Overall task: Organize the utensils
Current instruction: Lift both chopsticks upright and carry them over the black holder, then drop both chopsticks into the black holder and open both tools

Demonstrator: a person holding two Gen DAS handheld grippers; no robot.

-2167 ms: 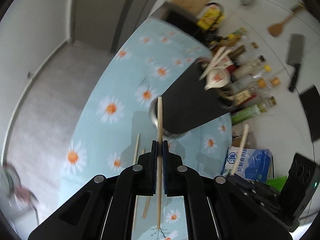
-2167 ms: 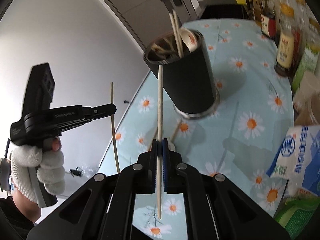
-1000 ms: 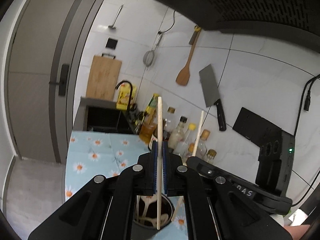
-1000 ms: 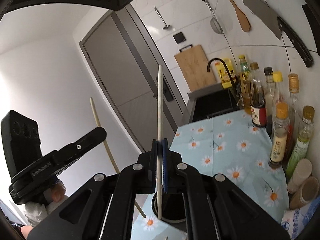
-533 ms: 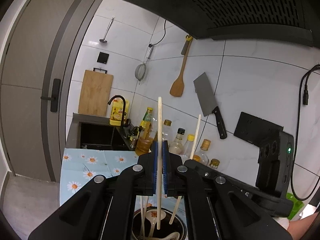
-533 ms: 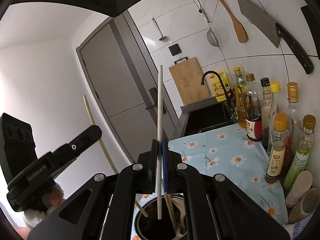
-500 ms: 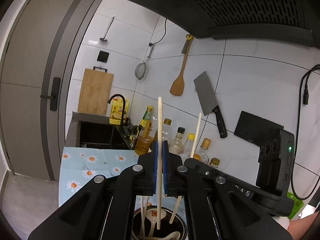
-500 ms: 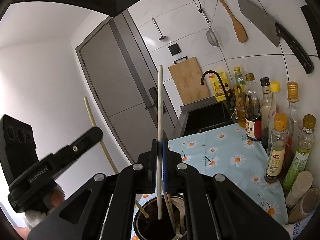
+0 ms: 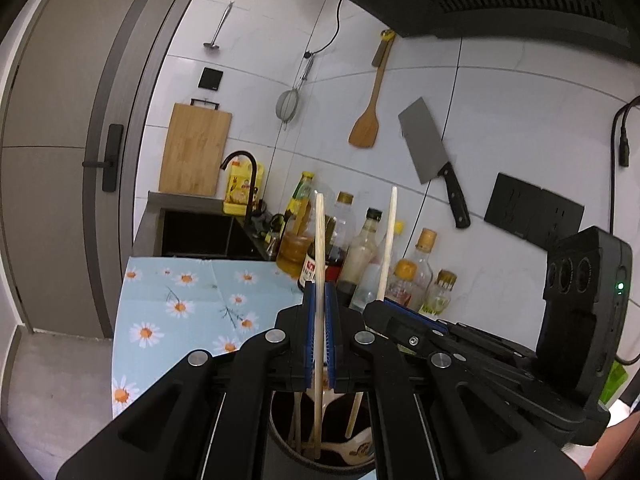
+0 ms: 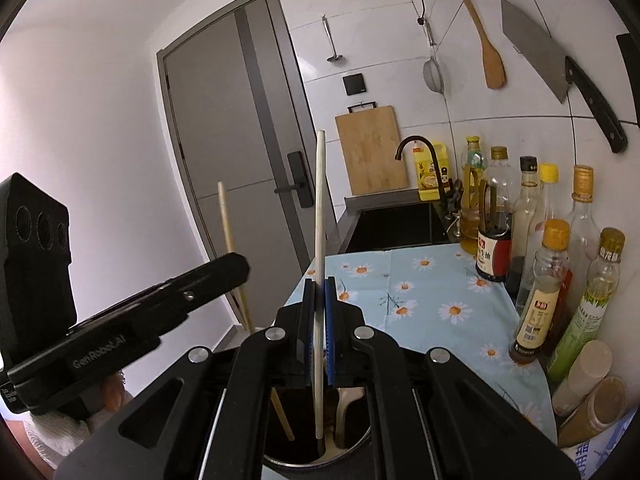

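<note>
My left gripper (image 9: 319, 344) has its jaws clamped on one upright chopstick (image 9: 319, 280); my right gripper (image 10: 319, 336) grips a second chopstick (image 10: 319, 264) the same way. Both sticks are held vertical so their lower tips enter the dark utensil holder (image 10: 352, 454) on the daisy-cloth bench (image 10: 424, 292), beside a spoon (image 9: 356, 448) already inside. I judge release is the step in hand.

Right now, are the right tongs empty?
No, the right tongs are clamped on an upright chopstick whose lower end dips into the black holder.
</note>
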